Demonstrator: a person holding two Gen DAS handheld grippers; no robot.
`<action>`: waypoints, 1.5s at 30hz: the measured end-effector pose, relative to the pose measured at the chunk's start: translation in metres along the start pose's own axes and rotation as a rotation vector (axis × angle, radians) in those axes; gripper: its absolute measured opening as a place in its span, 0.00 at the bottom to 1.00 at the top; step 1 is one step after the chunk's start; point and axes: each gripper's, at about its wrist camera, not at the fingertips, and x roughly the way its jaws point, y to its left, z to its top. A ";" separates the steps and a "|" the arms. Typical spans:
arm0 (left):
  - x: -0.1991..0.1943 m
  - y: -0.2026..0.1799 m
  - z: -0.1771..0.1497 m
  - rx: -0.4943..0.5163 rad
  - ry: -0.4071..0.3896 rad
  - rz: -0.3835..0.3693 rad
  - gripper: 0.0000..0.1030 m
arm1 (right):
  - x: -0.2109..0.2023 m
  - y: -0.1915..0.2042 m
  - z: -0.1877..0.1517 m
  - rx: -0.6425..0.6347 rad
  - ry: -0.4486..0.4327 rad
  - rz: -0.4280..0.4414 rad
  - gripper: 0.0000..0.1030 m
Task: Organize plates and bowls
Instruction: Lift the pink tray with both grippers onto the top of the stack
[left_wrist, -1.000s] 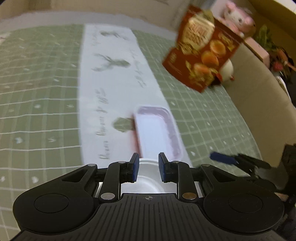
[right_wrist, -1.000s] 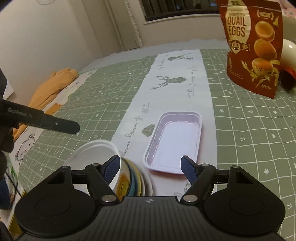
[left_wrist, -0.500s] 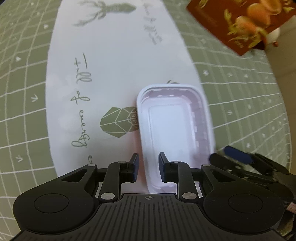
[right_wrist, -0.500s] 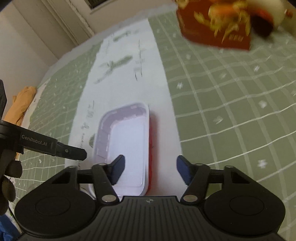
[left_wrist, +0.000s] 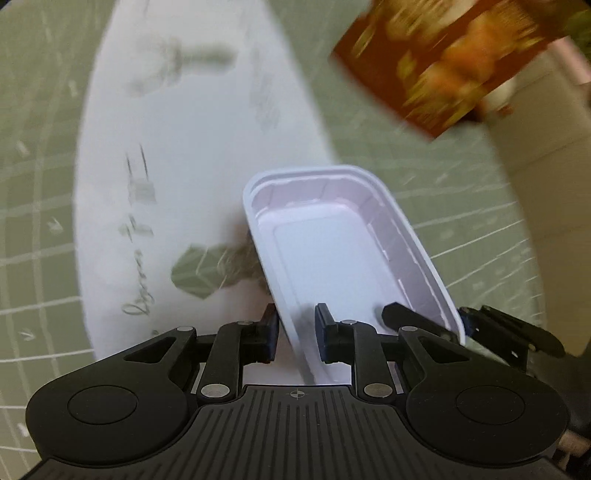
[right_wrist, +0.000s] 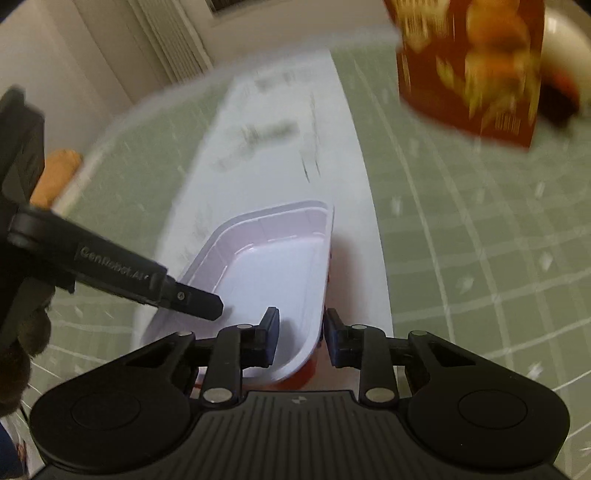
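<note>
White rectangular tray (left_wrist: 332, 251) (right_wrist: 273, 273) with pale pink ribbed walls: sits over the white runner (left_wrist: 192, 155) (right_wrist: 295, 147) of the green checked tablecloth (left_wrist: 37, 184) (right_wrist: 480, 258), tilted in both views; contact with the cloth cannot be told. Red underside or second red item visible beneath the right edge in the right wrist view.

Left gripper (left_wrist: 295, 334) (right_wrist: 192, 302): narrow gap, closed on the tray's left wall near the near corner, one finger outside the wall, the other inside the basin. Seen from the right wrist view as a black arm marked "GenRobot.AI", tip reaching over the tray's left rim.

Right gripper (right_wrist: 301, 338) (left_wrist: 436, 325): narrow gap, closed on the tray's right wall near the near corner, left finger inside the basin, right finger outside. Seen from the left wrist view at the tray's right rim, one finger inside, the other outside.

Red snack pouch (left_wrist: 443, 62) (right_wrist: 472, 66): upright at the far right of the cloth, well apart from the tray, heavily blurred. Orange cloth (right_wrist: 55, 177) at the left edge. White wall and pleated curtain (right_wrist: 166, 37) beyond the table.
</note>
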 end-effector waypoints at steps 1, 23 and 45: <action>-0.022 -0.005 -0.008 0.027 -0.049 -0.006 0.22 | -0.016 0.006 0.003 -0.007 -0.038 0.009 0.26; -0.098 0.063 -0.207 -0.100 -0.345 -0.018 0.22 | -0.102 0.109 -0.137 -0.073 -0.212 0.102 0.39; -0.111 0.094 -0.224 -0.249 -0.385 -0.102 0.23 | -0.114 0.108 -0.150 -0.082 -0.247 0.098 0.47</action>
